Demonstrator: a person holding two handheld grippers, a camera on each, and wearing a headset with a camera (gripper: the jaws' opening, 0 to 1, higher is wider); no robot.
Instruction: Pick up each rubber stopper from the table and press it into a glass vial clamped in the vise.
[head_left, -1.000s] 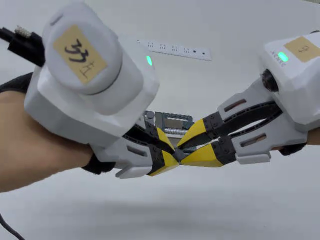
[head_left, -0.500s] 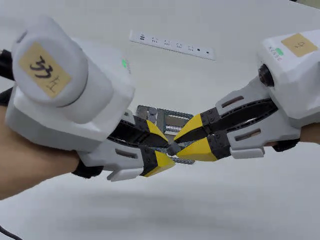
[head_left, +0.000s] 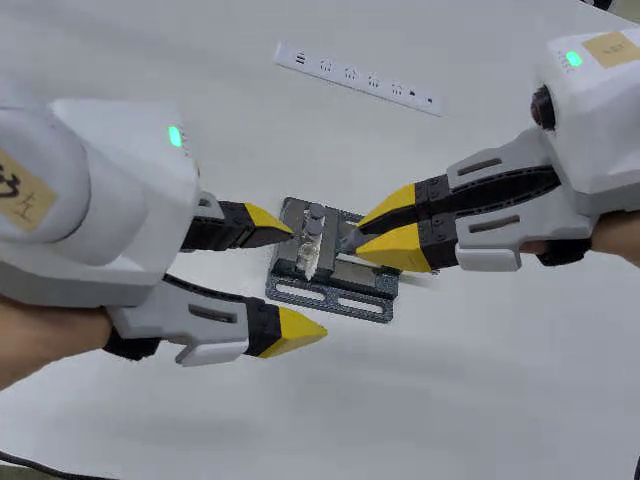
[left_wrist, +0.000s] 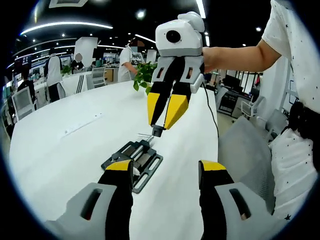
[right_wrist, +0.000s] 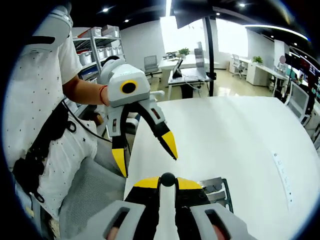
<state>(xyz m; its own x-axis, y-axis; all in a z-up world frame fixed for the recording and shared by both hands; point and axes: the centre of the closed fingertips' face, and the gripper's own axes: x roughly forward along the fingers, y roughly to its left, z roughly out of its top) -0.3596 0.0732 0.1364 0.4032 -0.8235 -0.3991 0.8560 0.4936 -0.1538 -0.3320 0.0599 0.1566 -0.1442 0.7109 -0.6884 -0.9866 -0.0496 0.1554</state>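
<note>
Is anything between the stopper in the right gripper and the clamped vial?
Nothing visible does. The right gripper holds the stopper close to the glass vial in the vise; the left gripper has its open jaws on the vial's far side.

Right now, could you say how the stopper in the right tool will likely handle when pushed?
The stopper looks small and rounded, so it may roll if released. Only the tips of the right tool pinch it, so a sideways push may twist it loose.
</note>
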